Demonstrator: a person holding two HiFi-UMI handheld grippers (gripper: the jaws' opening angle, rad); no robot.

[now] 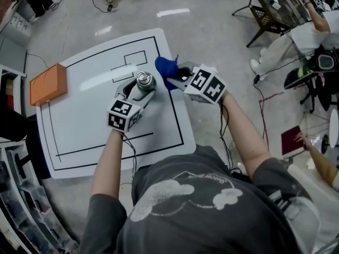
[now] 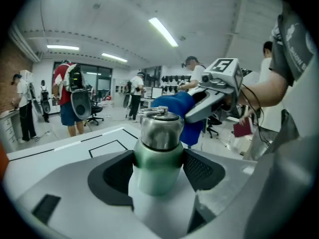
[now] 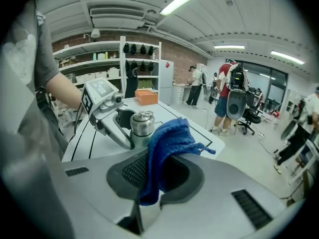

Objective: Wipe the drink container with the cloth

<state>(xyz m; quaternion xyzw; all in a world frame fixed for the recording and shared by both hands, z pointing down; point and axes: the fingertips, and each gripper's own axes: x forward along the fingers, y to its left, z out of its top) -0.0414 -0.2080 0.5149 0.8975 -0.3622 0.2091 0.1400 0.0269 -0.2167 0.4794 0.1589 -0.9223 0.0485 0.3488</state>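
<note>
Head view and both gripper views, 1 moment. My left gripper point(image 1: 139, 91) is clamped on the drink container point(image 2: 158, 156): the 2 dark pads stand wide and press the green body from either side, just below the steel cap. The container's long axis runs vertical, cap and its wire ring pointing up toward the head camera, base pointing down. It sits between the jaw tips, over the right part of the white table point(image 1: 90, 126) and near a small black rectangle drawn there. I cannot tell whether its base rests on the table. My right gripper point(image 1: 177, 78) comes in from the container's right, its jaws drawn together on the blue cloth point(image 3: 167, 143). The cloth is pinched between the pads, with 1 fold bunched above them and 1 end hanging below. It lies just beside the cap; I cannot tell whether it touches. An orange box point(image 1: 47, 83) lies at the table's far left edge, well apart from both grippers
</note>
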